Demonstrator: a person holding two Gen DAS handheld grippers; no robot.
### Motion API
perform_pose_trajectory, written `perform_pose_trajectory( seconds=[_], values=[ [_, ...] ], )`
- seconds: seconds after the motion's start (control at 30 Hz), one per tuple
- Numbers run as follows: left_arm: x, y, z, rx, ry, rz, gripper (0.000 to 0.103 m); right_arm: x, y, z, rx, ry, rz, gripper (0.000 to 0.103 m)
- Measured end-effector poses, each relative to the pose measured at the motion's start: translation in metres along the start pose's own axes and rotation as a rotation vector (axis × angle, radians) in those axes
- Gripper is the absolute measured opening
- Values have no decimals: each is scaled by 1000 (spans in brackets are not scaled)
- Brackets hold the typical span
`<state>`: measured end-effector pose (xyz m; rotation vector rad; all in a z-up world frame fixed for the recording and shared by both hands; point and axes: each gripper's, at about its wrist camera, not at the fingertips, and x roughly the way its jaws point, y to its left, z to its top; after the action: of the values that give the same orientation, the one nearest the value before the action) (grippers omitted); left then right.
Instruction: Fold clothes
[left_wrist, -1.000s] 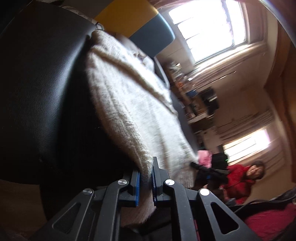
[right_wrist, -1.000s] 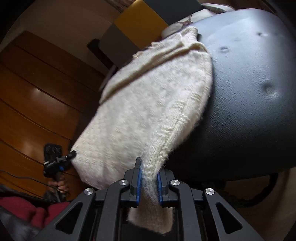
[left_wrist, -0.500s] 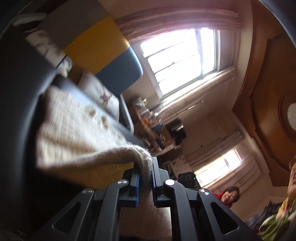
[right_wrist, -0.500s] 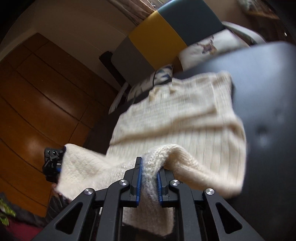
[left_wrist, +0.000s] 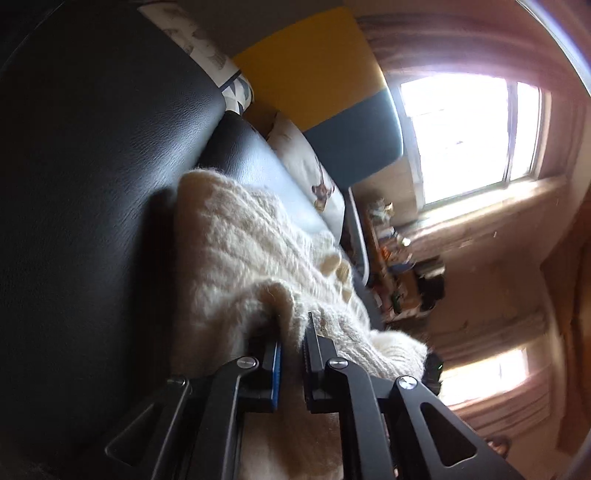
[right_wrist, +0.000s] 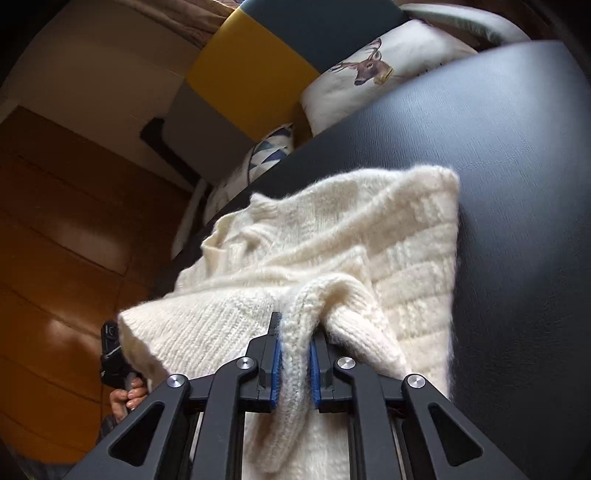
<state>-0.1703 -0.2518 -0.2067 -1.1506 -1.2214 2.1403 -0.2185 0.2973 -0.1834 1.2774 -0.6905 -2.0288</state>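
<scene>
The right gripper (right_wrist: 294, 354) is clamped on a thick ridge of the cream knit sweater (right_wrist: 332, 258), and the left gripper (left_wrist: 291, 350) pinches another bunched edge of it; both lifted edges hang over the part of the sweater that lies on the black leather seat (right_wrist: 517, 184).

Judged from this, the risk lies at the pinches. The knit is bulky and loose, so either edge could slip from between the blue pads (right_wrist: 276, 369) or stretch under its own weight. If one edge drops ahead of the other, the fold would land skewed. The leather looks slick, so the lower layer may slide with the pull and bunch.

Beyond the grippers, the lower layer already shows creases near the sweater's far edge, and small pale knobs (left_wrist: 332, 260) — buttons or bobbles, I cannot tell. How many layers each gripper holds is hidden. Past the sweater, the deer cushion (right_wrist: 373, 70) sits clear of it; the shelf clutter beyond is blurred.
</scene>
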Motion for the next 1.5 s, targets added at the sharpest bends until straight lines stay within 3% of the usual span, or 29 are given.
perform_pose_trajectory(
  seconds=[0.23,0.33,0.47,0.6,0.67,0.7,0.77,0.83,0.9,0.97,1.1,1.13,1.33,1.5],
  values=[
    [-47,-1,-71,-32,53,10,8,-37,13,-78,45,37,31,11],
    [-63,-6,-92,-66,64,-5,9,-49,25,-97,53,54,29,17],
    [-80,-18,-103,-90,38,-92,9,-62,44,-97,38,24,66,17],
    [-93,-22,-94,-133,-24,-229,9,-70,51,-82,56,-68,117,17],
    [-92,-12,-85,-194,-79,-223,10,-63,32,-72,162,-127,108,18],
    [-89,5,-81,-294,-121,-202,11,-57,16,-71,253,-144,114,18],
    [-80,37,-83,-510,-132,-244,18,-46,-15,-69,436,-178,124,34],
    [-76,49,-85,-578,-107,-250,18,-41,-30,-73,530,-200,177,35],
    [-88,41,-84,-471,-120,-163,19,-46,-24,-77,494,-203,207,49],
    [-100,29,-82,-360,-109,-76,19,-54,-9,-80,413,-199,197,72],
    [-122,-3,-81,-89,-128,167,23,-71,36,-87,166,-179,63,78],
    [-123,-9,-82,-43,-133,195,23,-73,45,-89,113,-175,24,79],
    [-99,-35,-78,113,-67,250,27,-54,75,-98,-180,-107,-268,82],
    [-60,-40,-69,150,19,331,26,-34,84,-106,-384,-40,-510,81]
  ],
)
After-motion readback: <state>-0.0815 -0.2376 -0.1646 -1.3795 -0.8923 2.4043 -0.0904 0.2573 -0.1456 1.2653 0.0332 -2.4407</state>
